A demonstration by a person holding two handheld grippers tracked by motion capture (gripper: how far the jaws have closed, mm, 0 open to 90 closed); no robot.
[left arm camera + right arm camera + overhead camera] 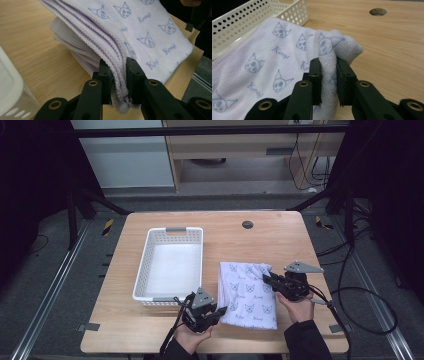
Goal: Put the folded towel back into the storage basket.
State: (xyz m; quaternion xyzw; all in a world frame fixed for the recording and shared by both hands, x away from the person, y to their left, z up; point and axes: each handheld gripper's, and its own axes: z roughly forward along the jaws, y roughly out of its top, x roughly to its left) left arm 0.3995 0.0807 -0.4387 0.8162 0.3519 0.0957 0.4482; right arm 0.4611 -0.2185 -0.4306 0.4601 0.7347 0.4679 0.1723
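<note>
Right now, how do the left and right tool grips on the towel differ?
The left tool pinches the towel at its near left corner; the right tool pinches it at the far right corner. The left tool clamps a stack of folded edges; the right tool clamps a bunched-up fold. The left tool sits closer to the basket than the right. Both are shut on the towel.

Left gripper (pixel 218 312) low near table's front edge, jaws clamped on towel (pixel 248 294) corner, left hand (pixel 192 336) gripping from below. Right gripper (pixel 266 279) further forward, jaws pinching bunched towel edge, right hand (pixel 299 308) behind it.
</note>
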